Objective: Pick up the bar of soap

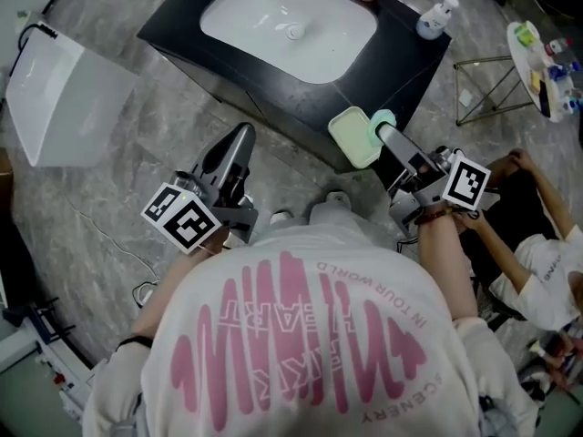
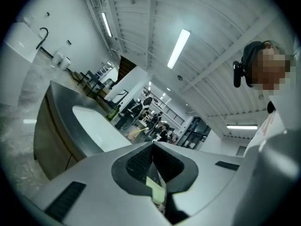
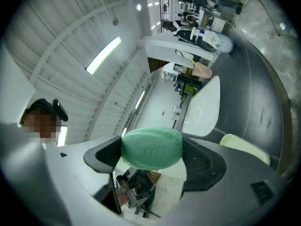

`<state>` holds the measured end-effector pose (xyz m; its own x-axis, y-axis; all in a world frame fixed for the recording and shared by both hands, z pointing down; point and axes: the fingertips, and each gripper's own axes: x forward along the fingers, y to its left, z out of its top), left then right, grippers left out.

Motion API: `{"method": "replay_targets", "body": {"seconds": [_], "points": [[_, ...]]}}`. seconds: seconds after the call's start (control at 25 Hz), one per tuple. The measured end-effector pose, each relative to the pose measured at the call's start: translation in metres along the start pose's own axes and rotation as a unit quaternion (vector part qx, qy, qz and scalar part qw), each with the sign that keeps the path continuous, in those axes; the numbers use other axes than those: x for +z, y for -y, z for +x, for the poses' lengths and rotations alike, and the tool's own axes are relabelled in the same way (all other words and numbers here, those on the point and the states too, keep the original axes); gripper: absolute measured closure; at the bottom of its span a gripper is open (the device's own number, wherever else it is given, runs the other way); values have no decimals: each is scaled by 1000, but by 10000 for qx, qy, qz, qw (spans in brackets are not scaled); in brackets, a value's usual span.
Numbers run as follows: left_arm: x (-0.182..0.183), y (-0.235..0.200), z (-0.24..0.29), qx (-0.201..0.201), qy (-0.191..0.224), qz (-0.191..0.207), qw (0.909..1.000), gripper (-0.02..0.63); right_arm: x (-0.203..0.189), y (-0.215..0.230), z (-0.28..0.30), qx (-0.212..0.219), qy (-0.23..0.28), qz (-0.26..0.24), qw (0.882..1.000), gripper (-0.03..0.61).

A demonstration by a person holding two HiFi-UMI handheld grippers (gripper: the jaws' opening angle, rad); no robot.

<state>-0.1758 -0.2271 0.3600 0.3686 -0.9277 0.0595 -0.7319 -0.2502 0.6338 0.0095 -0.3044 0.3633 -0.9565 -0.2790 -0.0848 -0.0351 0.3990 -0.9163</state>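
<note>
The bar of soap is a rounded green oval, clamped between the black pads of my right gripper, which is shut on it. In the head view the soap shows at the right gripper tip, held in the air beside a pale green soap dish at the black counter's near corner. The dish also appears just right of the jaws. My left gripper hangs lower left of the counter, away from the soap. Its pads meet, so the left gripper is shut with nothing in it.
A white basin is sunk in the black counter. A pump bottle stands at the counter's far right. A white box sits on the floor at left. A wire stand and a seated person are at right.
</note>
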Motion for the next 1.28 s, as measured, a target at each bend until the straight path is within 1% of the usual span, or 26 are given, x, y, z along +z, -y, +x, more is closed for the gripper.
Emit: {"method": "replay_targets", "body": {"seconds": [0.12, 0.24, 0.32, 0.4, 0.48, 0.6, 0.88, 1.08, 1.28], "points": [[13, 25, 11, -707, 126, 44, 9974, 604, -2, -16, -7, 243, 483, 282, 9981, 173], [20, 48, 21, -1382, 164, -185, 9901, 604, -6, -32, -13, 458, 843, 390, 9946, 173], [22, 56, 25, -1674, 190, -428, 9848, 604, -10, -40, -16, 563, 1017, 415, 9924, 173], [23, 59, 26, -1832, 199, -625, 9809, 604, -15, -45, -18, 628, 1166, 416, 9903, 173], [23, 58, 25, -1863, 160, -704, 9798, 604, -19, -48, -21, 660, 1305, 420, 9884, 173], [20, 54, 22, -1822, 81, -711, 9806, 604, -24, -50, -28, 720, 1497, 485, 9849, 173], [13, 55, 13, -1879, -5, -751, 9793, 604, -29, -56, -44, 989, 1992, 771, 9719, 173], [9, 56, 6, -1867, -31, -751, 9795, 604, -39, -61, -45, 1057, 1959, 767, 9719, 173], [7, 58, 7, -1877, -25, -750, 9794, 604, -38, -61, -46, 1094, 1959, 788, 9713, 173]]}}
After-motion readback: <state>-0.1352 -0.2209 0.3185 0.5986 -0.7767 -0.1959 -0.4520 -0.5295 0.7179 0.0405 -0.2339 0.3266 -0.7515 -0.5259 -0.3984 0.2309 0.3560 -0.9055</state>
